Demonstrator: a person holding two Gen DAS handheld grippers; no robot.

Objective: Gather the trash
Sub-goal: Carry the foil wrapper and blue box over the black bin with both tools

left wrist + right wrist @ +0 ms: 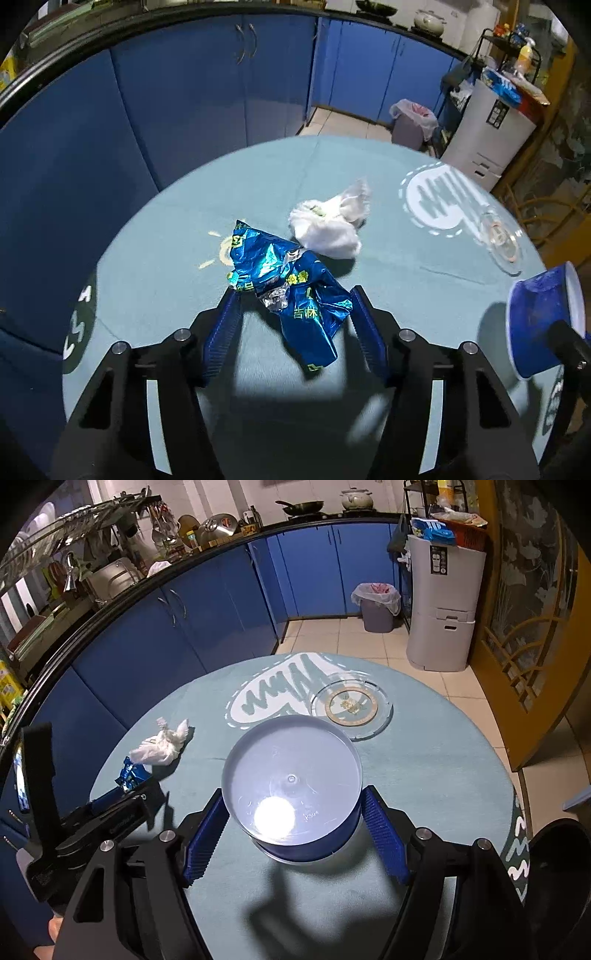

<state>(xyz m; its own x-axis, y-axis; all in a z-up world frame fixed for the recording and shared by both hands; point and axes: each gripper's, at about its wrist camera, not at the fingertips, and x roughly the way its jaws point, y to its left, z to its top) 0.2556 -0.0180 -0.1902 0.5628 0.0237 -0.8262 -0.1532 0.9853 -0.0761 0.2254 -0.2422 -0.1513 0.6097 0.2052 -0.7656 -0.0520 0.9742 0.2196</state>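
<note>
A crumpled blue foil wrapper (291,284) lies on the round light-blue table (388,258). My left gripper (293,295) is open, its blue pads on either side of the wrapper, touching or nearly so. A crumpled white tissue (328,229) lies just beyond the wrapper. My right gripper (295,797) is shut on a blue paper cup (291,775) with a white empty inside and holds it over the table. The cup also shows at the right edge of the left wrist view (543,321). The tissue (162,746), the wrapper (131,773) and the left gripper (122,805) show at the left of the right wrist view.
A clear glass dish (351,705) with a gold-rimmed centre stands at the table's far side. Blue kitchen cabinets (207,620) curve behind. A lined waste bin (376,607) and a white cabinet (443,602) stand on the tiled floor beyond the table.
</note>
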